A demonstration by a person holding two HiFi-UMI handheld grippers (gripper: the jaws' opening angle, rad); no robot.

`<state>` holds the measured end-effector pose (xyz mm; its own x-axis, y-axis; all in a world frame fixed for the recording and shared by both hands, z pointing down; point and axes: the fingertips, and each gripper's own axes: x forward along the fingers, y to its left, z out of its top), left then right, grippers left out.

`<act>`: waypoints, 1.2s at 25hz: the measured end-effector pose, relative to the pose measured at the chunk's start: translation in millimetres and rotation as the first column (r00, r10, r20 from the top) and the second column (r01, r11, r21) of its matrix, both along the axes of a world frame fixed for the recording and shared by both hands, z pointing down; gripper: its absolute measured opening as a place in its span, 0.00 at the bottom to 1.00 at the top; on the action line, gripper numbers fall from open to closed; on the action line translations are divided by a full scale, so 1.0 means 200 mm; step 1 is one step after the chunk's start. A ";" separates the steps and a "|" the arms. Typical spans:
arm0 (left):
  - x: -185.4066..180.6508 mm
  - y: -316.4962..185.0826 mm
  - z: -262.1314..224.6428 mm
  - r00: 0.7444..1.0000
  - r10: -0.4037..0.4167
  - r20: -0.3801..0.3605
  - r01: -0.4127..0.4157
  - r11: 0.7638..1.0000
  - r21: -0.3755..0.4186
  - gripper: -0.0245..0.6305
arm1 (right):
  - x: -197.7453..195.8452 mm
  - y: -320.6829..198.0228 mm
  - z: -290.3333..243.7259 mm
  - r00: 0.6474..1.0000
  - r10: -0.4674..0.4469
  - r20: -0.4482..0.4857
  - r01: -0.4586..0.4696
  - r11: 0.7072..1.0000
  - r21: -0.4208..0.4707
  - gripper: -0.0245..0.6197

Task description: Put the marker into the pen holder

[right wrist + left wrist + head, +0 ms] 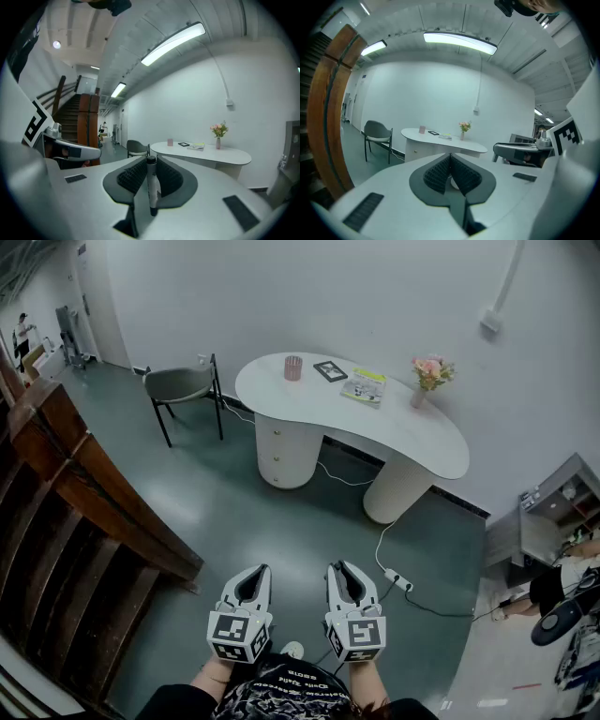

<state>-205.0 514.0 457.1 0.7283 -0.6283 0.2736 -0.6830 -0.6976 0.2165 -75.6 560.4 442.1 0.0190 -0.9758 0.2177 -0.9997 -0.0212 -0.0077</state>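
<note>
Marker (151,187) lies lengthwise between the pads of the right tool (149,163), which is clamped on it, probably so it can go end-first into the cup. Left tool (451,164), just beside it, has its jaws together on nothing and seems to have no job here. Both are held low, close to the person's body. Bench (403,432) stands well apart, across the floor. Holder (293,367), a pink cup, waits at its far left end, so a walk likely comes first.
</note>
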 end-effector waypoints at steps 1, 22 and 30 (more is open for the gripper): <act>-0.01 -0.03 0.00 1.000 -0.006 0.012 0.006 1.000 0.010 0.07 | 0.00 -0.03 0.01 1.000 0.000 -0.001 0.000 1.000 -0.001 0.17; -0.15 -0.64 0.03 0.998 0.064 0.005 -0.064 0.997 0.032 0.07 | -0.16 -0.58 0.00 0.999 0.046 0.019 -0.047 0.999 0.012 0.18; -0.23 -0.88 0.01 0.997 0.065 0.028 -0.066 0.996 0.052 0.07 | -0.23 -0.82 -0.02 0.996 0.014 0.084 -0.019 0.998 0.063 0.17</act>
<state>-250.9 337.3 459.3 0.7613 -0.5936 0.2608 -0.6405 -0.7511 0.1601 -122.3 396.2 438.3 0.0198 -0.9874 0.1570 -0.9951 -0.0347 -0.0925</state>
